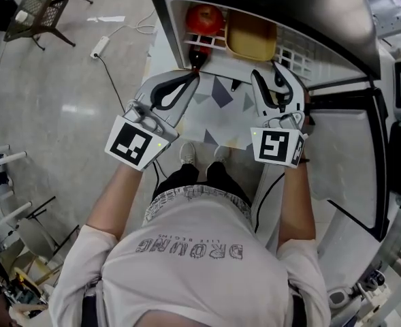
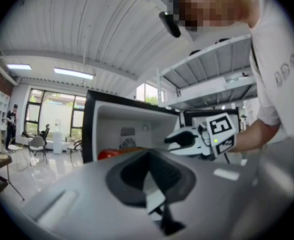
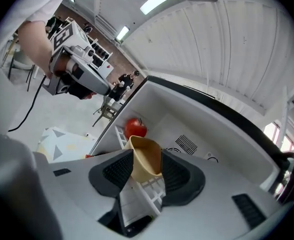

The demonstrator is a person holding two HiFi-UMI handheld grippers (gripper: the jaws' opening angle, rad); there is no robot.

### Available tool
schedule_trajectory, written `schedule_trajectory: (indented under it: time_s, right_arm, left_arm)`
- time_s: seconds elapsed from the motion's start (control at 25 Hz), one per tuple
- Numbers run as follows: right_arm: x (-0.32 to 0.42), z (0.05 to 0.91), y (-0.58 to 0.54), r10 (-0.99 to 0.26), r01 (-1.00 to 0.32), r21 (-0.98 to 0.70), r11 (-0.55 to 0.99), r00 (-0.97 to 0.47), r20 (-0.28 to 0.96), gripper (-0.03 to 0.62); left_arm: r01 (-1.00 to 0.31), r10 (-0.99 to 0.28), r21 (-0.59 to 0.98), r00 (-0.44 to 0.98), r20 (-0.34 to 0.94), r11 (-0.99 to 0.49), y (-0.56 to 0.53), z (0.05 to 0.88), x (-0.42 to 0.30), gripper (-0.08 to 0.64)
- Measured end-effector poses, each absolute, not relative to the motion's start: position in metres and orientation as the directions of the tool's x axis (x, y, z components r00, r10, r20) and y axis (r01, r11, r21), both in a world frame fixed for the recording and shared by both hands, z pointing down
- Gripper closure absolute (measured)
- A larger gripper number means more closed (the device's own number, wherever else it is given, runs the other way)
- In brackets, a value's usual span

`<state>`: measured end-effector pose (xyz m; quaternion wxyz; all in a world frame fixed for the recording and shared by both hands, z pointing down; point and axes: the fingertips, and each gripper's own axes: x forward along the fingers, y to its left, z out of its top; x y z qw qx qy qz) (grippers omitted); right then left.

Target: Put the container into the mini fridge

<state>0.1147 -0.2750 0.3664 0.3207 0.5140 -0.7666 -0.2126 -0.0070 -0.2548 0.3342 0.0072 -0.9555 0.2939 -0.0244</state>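
Observation:
The mini fridge (image 1: 282, 5) stands open in front of me. Inside it, the yellow container (image 1: 251, 36) rests on the white wire shelf (image 1: 289, 50), next to a red apple (image 1: 203, 19). My right gripper (image 1: 266, 71) hangs just in front of the shelf, open, with its pads apart from the container. In the right gripper view the container (image 3: 146, 159) shows between the two dark pads, untouched, with the apple (image 3: 135, 127) behind it. My left gripper (image 1: 193, 77) is shut and empty, low in front of the fridge's left side.
The fridge door (image 1: 346, 155) stands swung open at the right. A patterned mat (image 1: 217, 107) lies on the floor under the grippers, with the person's feet (image 1: 201, 154) on it. A power strip and cable (image 1: 99, 46) and a black chair (image 1: 40, 9) are at the left.

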Motion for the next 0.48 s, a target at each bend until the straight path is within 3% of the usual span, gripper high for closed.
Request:
schedule_trajectory:
  time_s: [0.48]
  right_arm:
    - [0.110,0.332,-0.243,-0.933,-0.770,0.528,0.357,-0.324,0.157,0.546]
  left_arm:
    - [-0.534,-0.536,-0.054,0.844,0.033,-0.844,-0.236,0.323,-0.008,0.554]
